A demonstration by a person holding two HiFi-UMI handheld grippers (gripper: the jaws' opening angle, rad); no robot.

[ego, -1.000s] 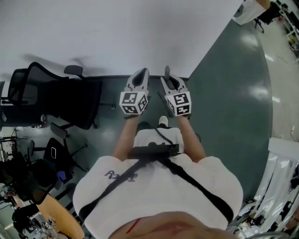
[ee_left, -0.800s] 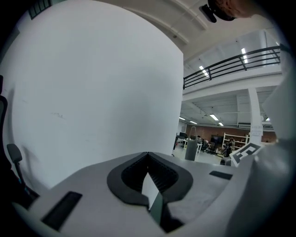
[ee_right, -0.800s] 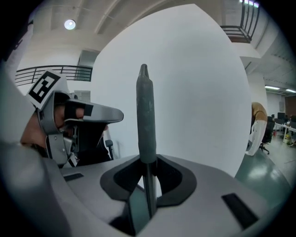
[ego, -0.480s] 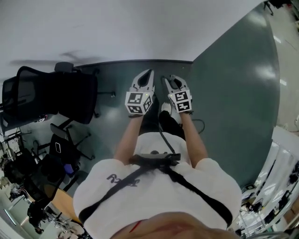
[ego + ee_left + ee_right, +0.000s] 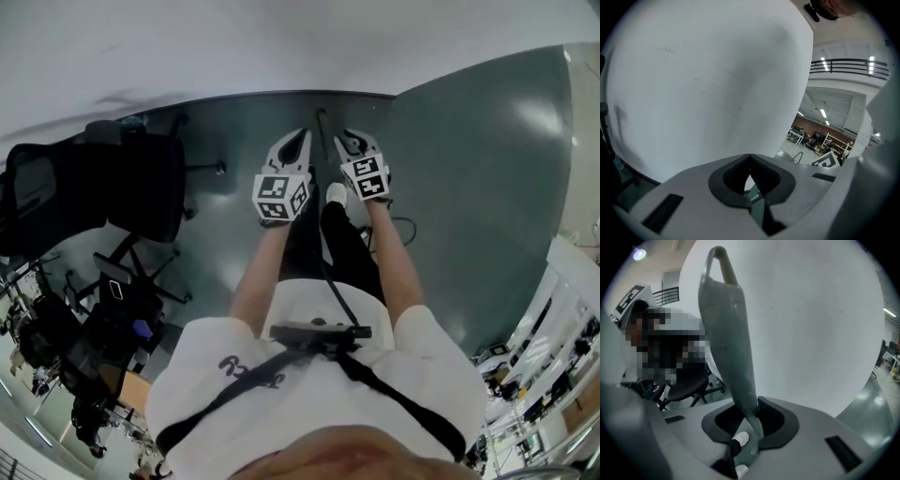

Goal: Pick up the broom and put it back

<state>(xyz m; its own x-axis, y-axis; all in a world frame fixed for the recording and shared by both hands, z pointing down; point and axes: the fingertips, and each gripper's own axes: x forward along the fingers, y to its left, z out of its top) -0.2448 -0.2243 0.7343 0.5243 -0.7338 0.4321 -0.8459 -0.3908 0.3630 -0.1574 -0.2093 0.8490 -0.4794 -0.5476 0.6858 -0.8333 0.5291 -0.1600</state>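
Plainly, the broom (image 5: pixel 727 329) is held in the right gripper (image 5: pixel 751 422), whose jaws are drawn in narrow and clamp the thin part of its shaft, so that the grey handle with its hanging loop rises out in front of the white wall (image 5: pixel 815 324). Just beside it, the left gripper (image 5: pixel 750 161) has its jaws closed tip to tip with nothing between them. Both are held out low over the grey-green floor (image 5: pixel 469 187), above the person's white shoe (image 5: pixel 335 194), with a black office chair (image 5: pixel 131 187) well off to the left by the wall.
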